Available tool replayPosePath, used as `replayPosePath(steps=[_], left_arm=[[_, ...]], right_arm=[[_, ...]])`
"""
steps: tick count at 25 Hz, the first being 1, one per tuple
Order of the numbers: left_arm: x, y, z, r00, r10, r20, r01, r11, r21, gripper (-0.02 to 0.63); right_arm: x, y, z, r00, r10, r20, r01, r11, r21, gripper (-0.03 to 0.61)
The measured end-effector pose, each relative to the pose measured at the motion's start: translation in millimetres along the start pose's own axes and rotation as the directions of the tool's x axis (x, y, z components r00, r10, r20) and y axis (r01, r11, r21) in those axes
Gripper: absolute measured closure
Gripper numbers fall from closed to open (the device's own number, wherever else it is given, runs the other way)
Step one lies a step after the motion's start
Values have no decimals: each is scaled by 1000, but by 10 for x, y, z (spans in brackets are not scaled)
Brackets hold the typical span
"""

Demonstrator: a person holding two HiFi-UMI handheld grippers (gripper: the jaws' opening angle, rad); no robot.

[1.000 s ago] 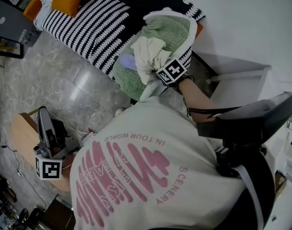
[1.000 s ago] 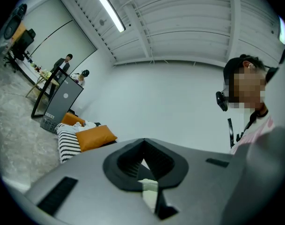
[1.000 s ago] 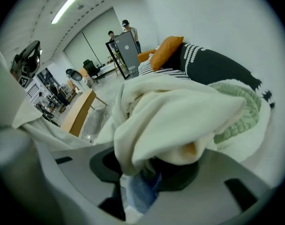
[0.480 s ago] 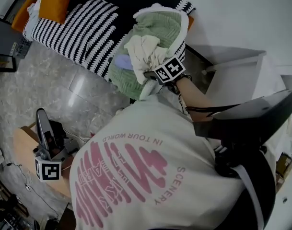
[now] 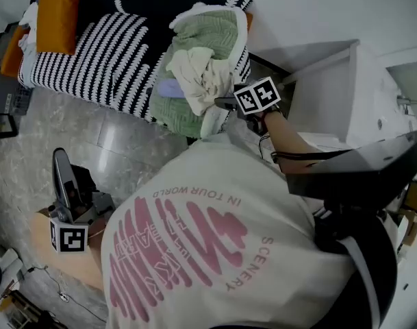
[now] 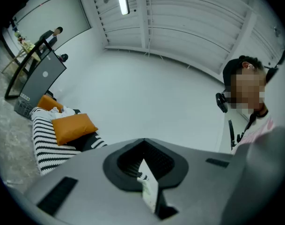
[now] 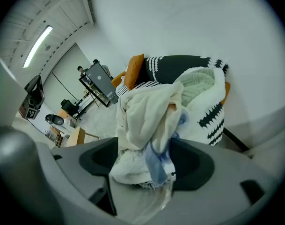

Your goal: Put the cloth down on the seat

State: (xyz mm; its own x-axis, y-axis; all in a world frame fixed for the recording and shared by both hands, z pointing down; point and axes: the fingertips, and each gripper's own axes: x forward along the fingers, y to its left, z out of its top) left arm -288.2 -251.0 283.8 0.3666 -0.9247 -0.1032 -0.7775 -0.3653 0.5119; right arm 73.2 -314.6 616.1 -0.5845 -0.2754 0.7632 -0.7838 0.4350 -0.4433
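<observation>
- My right tongs (image 5: 220, 104) are clamped on the cloth (image 5: 198, 77). My left tongs (image 5: 63, 178) sit low at my side, jaws together on nothing, pointing up at the wall.
- The seat (image 5: 105, 53) is a sofa under a black-and-white striped cover, with an orange cushion (image 5: 57, 12) at its far end.
- A green knitted blanket (image 5: 218, 36) is heaped at the near end. The cloth hangs just over it, and I cannot tell whether it touches.
- The cloth is cream and fluffy, bunched and drooping in folds, so I judge it light, limp and not fragile. It should slump where I let go.
- My hold is on one gathered bunch, which suits it.
- A blue strip (image 7: 159, 162) dangles beside the jaws and could snag.
</observation>
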Motion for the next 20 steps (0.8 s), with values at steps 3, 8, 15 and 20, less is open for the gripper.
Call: replayPosePath(steps=[3, 8, 15, 20], left_arm=[[52, 21, -39, 999, -42, -7, 42, 999, -8, 603], [-50, 73, 55, 998, -61, -33, 60, 998, -23, 603], [-42, -4, -27, 991, -119, -64, 117, 992, -44, 603], [-141, -115, -51, 982, -171, -78, 166, 984, -58, 603]], right_arm=[[-143, -108, -100, 999, -22, 37, 20, 998, 65, 222], [-679, -32, -92, 987, -65, 147, 41, 987, 157, 213], [-1543, 620, 843, 764, 145, 629, -307, 939, 156, 220], [-1915, 1403, 1435, 574, 324, 752, -492, 871, 1, 435]])
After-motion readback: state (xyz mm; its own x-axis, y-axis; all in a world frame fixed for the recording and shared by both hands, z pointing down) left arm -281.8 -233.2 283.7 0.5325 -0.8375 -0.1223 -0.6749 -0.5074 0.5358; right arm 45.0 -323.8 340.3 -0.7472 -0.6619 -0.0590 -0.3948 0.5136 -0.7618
